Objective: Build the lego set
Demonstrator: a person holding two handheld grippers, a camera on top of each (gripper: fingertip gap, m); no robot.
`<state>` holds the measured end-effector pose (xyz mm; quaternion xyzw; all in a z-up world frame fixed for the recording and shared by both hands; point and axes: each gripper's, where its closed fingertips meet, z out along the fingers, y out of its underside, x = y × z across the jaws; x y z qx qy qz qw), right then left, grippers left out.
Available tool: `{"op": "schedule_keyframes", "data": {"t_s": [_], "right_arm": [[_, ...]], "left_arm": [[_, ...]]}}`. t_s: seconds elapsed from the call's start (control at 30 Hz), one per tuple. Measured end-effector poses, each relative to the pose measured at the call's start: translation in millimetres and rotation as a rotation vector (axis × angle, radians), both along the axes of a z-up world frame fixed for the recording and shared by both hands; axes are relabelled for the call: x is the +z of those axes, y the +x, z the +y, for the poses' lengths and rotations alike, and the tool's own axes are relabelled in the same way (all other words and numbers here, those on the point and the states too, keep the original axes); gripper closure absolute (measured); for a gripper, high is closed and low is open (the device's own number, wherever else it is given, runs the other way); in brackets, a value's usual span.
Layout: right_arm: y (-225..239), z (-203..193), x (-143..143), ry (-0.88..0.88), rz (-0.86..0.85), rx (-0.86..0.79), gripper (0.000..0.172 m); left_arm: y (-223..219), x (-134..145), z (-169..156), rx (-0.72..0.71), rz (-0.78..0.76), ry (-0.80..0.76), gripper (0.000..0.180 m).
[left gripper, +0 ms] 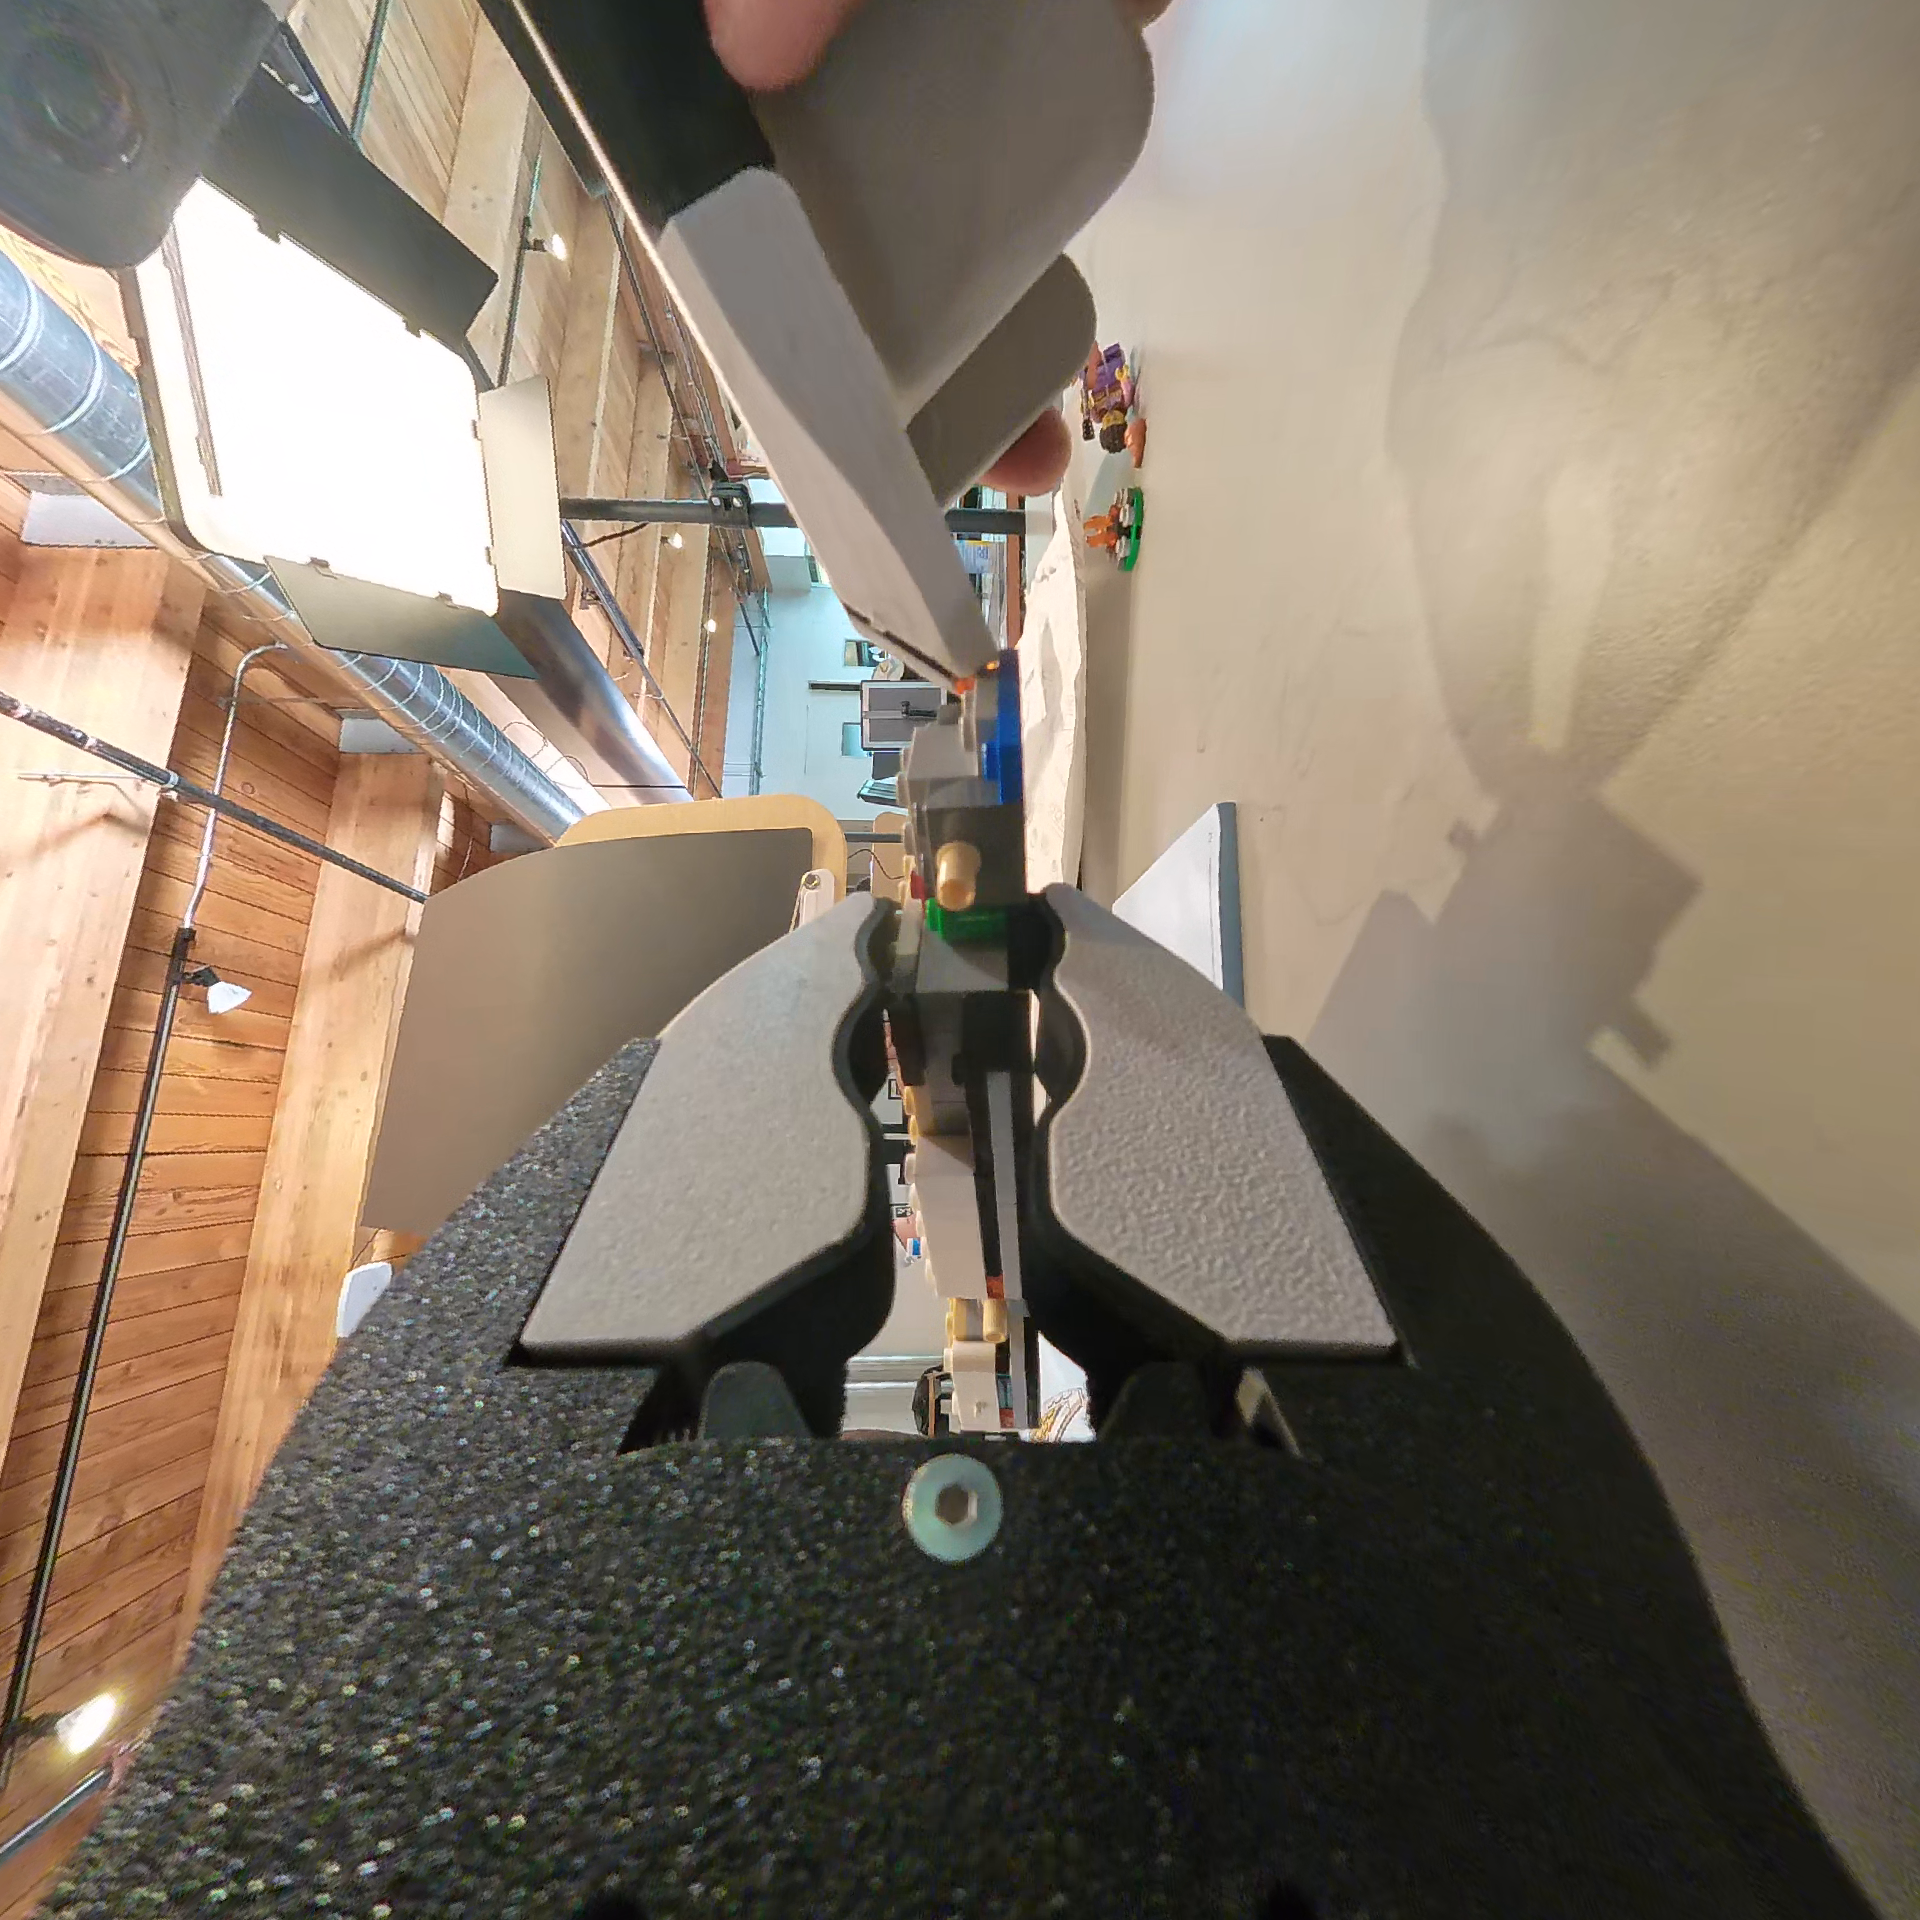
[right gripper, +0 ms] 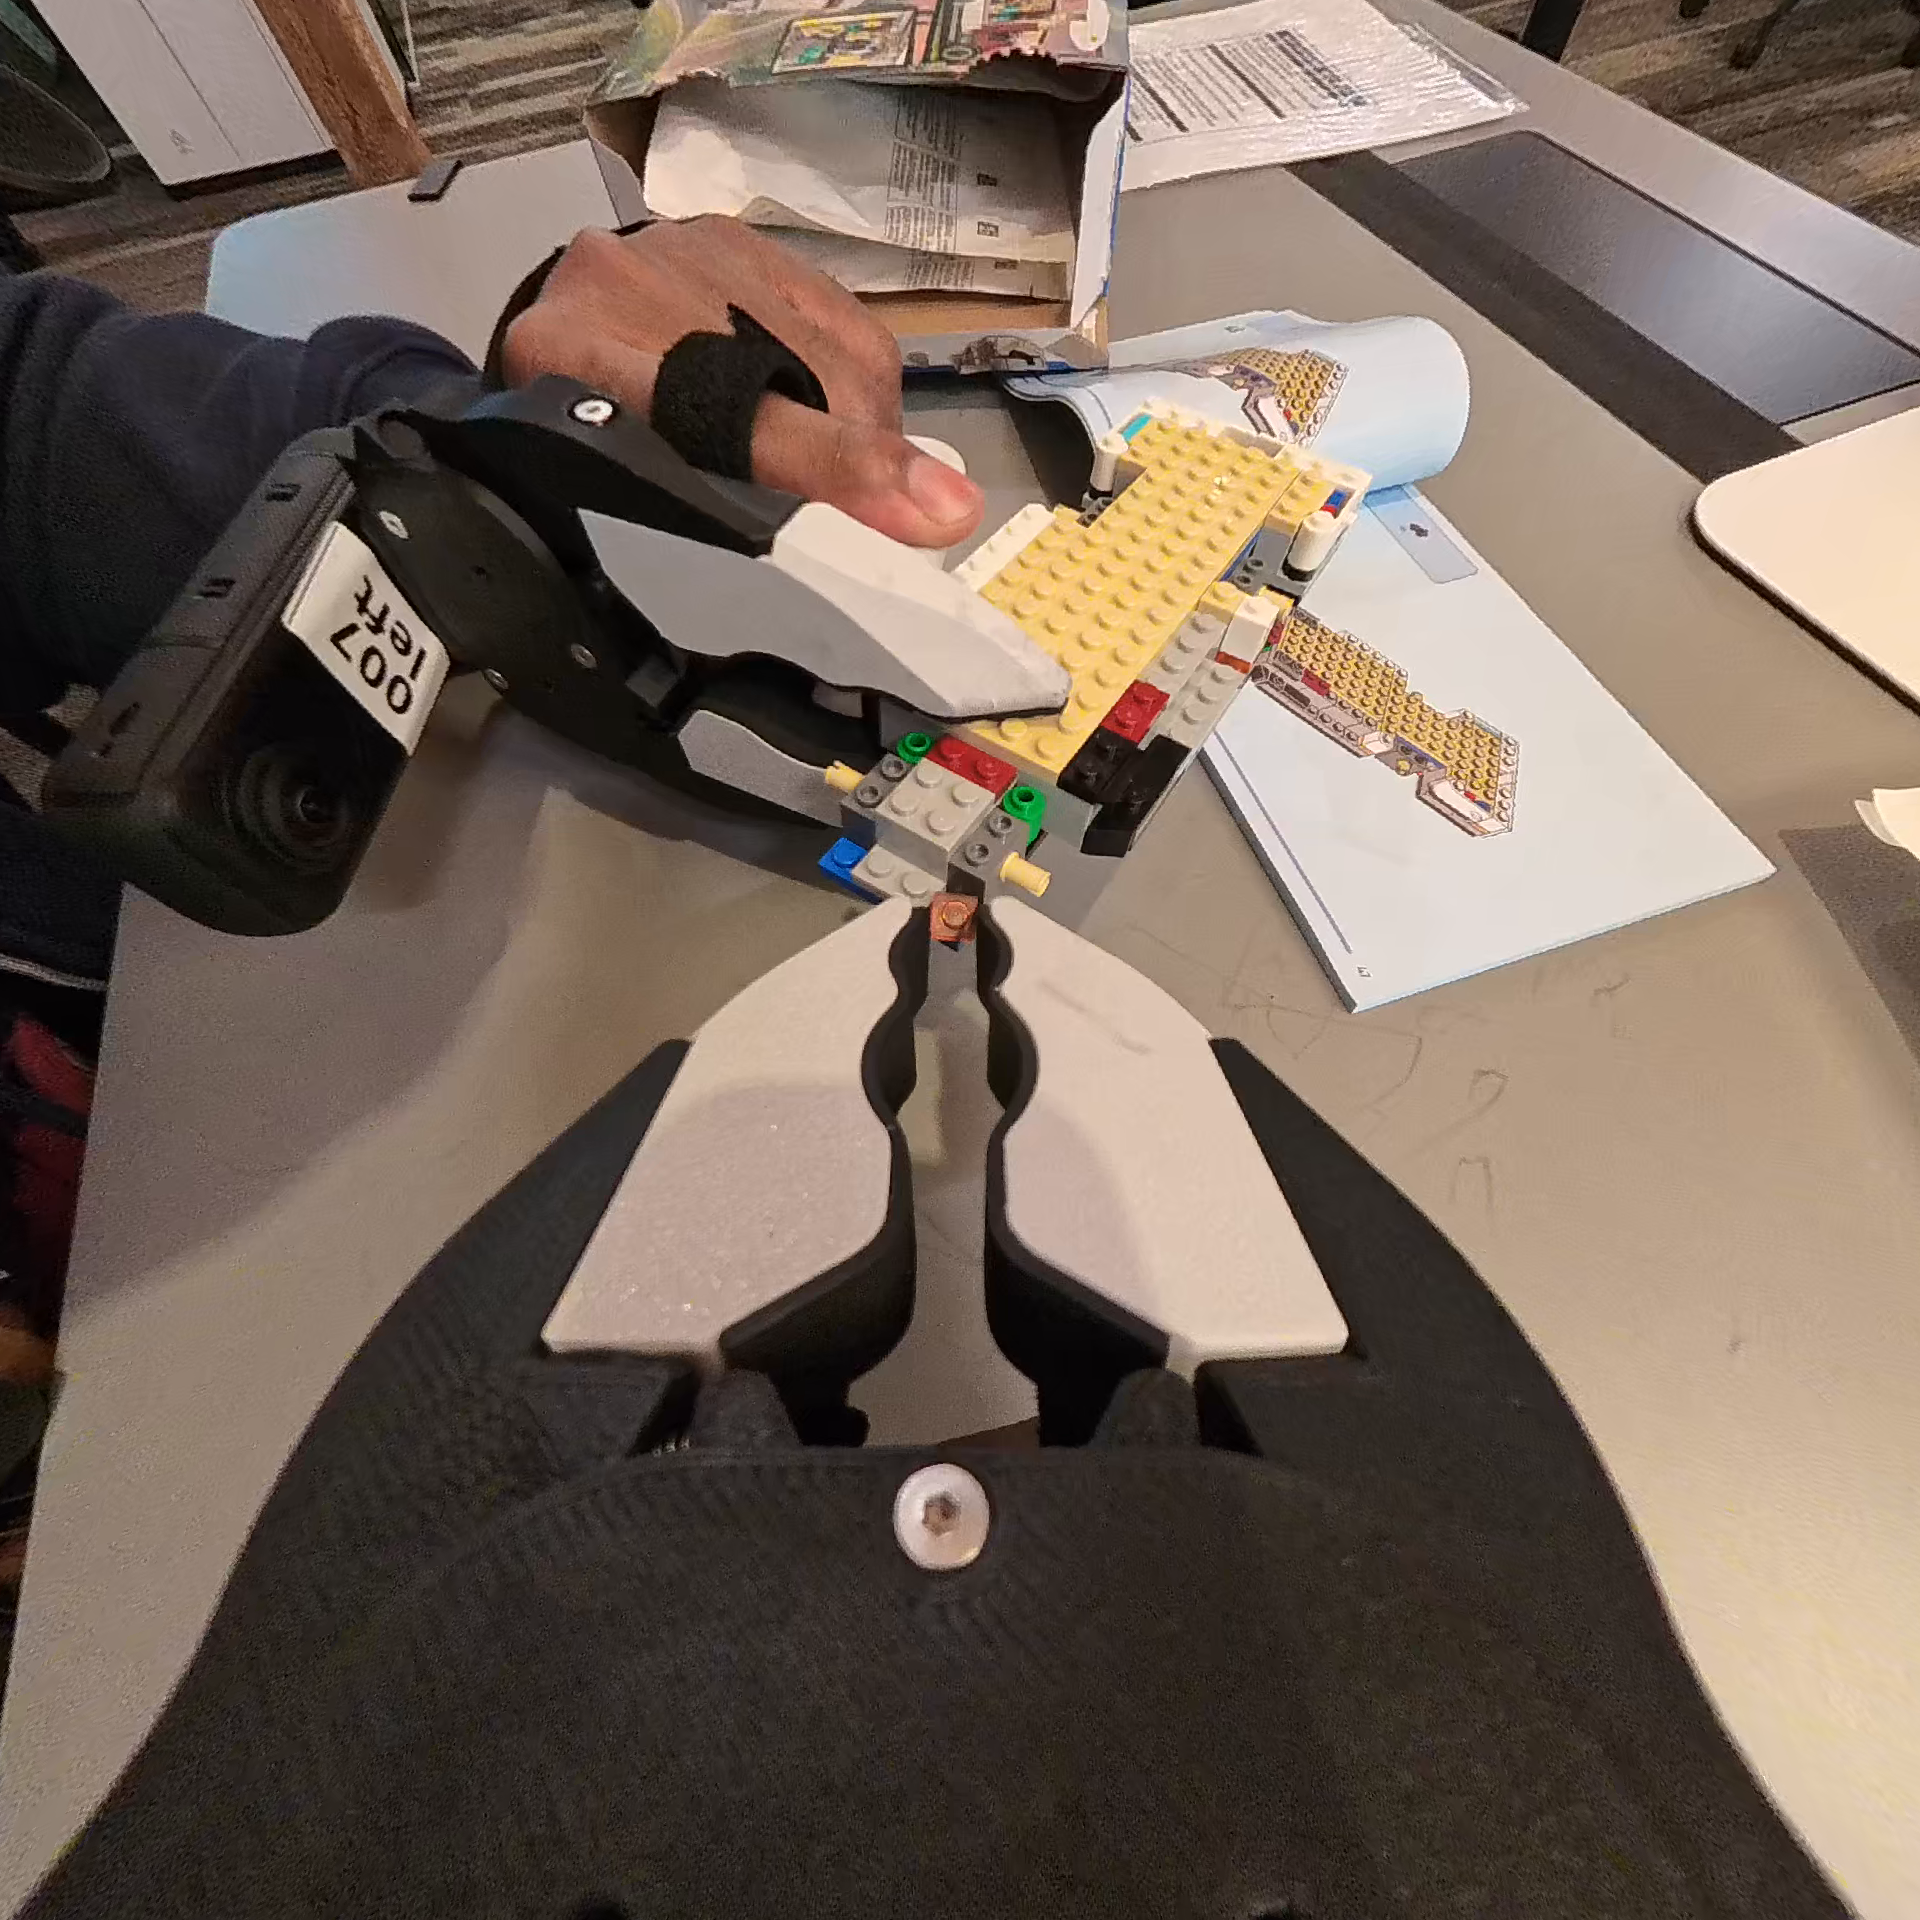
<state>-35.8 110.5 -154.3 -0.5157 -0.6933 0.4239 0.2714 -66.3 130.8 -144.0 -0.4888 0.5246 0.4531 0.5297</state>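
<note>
My left gripper (left gripper: 961, 925) is shut on a brick model (left gripper: 966, 831) with a tan studded top, grey, red, green and blue bricks and tan pins. In the right wrist view the model (right gripper: 1122, 582) sits low over the grey table (right gripper: 1455, 1247), with the left gripper (right gripper: 945, 743) clamped on it from the left, one finger (right gripper: 935, 634) on top and one below. My right gripper (right gripper: 954, 920) is shut on a small orange-brown single-stud brick (right gripper: 954, 922), held against the model's near grey end. In the left wrist view, the right gripper's fingertips (left gripper: 935, 634) meet the model's far end with the orange brick (left gripper: 966, 681).
An open instruction booklet (right gripper: 1455, 831) lies right of the model. A torn cardboard box (right gripper: 883, 156) and a bagged paper sheet (right gripper: 1299, 73) lie at the back. A white board (right gripper: 1818, 540) is at the right edge. Small figures (left gripper: 1112, 405) stand on the table farther off.
</note>
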Motion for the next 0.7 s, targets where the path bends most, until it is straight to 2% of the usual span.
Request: {"op": "schedule_keyframes", "data": {"t_s": [0.7], "right_arm": [[0.6, 0.5, 1.9, -0.07, 0.005, -0.006, 0.157]], "left_arm": [[-0.1, 0.0, -0.3, 0.0, -0.014, 0.0, 0.156]]}}
